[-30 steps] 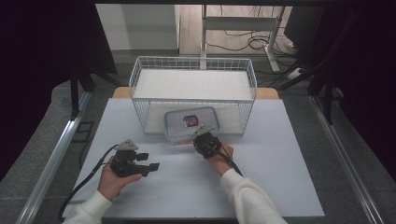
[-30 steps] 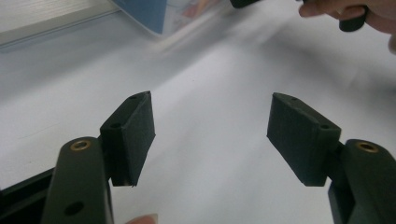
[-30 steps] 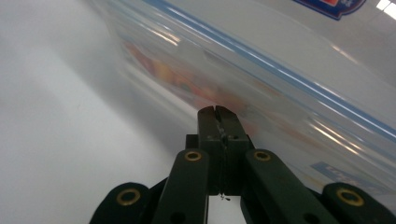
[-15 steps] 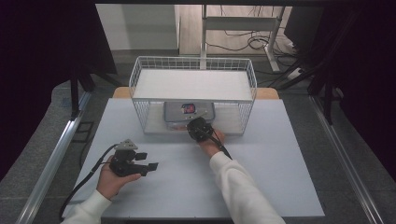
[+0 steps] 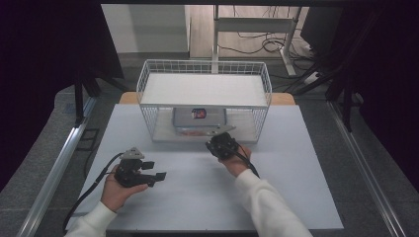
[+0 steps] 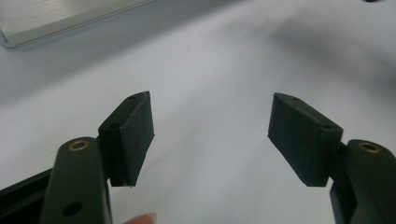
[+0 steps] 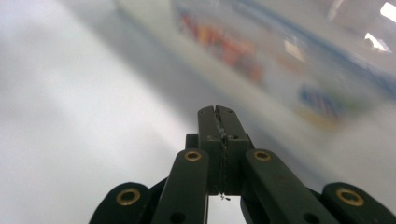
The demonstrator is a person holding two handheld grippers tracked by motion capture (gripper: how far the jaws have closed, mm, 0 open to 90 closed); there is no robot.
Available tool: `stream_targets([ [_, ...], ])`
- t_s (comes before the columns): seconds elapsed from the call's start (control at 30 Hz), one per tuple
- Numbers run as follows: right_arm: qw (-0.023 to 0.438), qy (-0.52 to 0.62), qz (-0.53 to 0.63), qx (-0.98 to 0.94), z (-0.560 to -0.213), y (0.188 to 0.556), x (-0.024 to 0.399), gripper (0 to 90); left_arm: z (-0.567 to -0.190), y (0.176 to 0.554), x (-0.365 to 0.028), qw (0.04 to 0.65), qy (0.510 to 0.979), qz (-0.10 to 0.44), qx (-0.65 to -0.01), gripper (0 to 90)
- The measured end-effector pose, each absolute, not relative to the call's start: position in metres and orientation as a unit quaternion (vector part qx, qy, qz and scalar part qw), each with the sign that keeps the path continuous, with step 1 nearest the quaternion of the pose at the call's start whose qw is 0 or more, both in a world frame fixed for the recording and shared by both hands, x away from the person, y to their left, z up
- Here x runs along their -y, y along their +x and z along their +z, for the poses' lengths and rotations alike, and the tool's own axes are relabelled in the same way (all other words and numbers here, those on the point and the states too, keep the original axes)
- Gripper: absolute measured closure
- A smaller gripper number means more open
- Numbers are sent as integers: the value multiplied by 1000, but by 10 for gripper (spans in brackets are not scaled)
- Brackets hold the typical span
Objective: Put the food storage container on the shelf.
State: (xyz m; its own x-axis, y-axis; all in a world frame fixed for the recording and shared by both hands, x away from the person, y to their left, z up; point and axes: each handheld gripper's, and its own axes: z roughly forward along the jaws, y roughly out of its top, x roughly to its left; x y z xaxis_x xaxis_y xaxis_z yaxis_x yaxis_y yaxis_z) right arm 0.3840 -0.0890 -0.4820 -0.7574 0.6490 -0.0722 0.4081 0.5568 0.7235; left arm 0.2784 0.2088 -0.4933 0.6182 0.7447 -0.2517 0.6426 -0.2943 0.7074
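A clear plastic box [image 5: 199,118] with a colourful label on its lid lies on the lower level of a white wire rack [image 5: 205,66], under the rack's white shelf. My right gripper [image 5: 221,139] hovers just in front of the rack's open side, pointing at the box. Its jaws are shut with nothing between them, as the right gripper view [image 7: 217,113] shows, and the box [image 7: 289,60] is blurred beyond them. My left gripper [image 5: 157,170] rests low over the white table at the front left. It stands open and empty [image 6: 210,135].
The white table [image 5: 296,168] carries the rack at its far middle. Metal rails [image 5: 59,163] run along both sides of the table, and a strip of one [image 6: 56,18] appears in the left gripper view. Cables and desk legs lie on the floor beyond.
The box has slid from the rack's front edge deeper under the shelf. My right gripper went forward with it, then drew back toward the person. The left gripper stayed put.
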Motion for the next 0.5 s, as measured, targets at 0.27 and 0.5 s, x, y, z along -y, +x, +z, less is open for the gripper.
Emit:
stream_targets([
  [0.27,146,314,381,-857,-467,315,169,889,-492,278,-209,413,798,59,-436,304],
  [0.5,152,327,400,-843,-463,303,184,383,-491,280,-210,417,793,57,-440,302],
])
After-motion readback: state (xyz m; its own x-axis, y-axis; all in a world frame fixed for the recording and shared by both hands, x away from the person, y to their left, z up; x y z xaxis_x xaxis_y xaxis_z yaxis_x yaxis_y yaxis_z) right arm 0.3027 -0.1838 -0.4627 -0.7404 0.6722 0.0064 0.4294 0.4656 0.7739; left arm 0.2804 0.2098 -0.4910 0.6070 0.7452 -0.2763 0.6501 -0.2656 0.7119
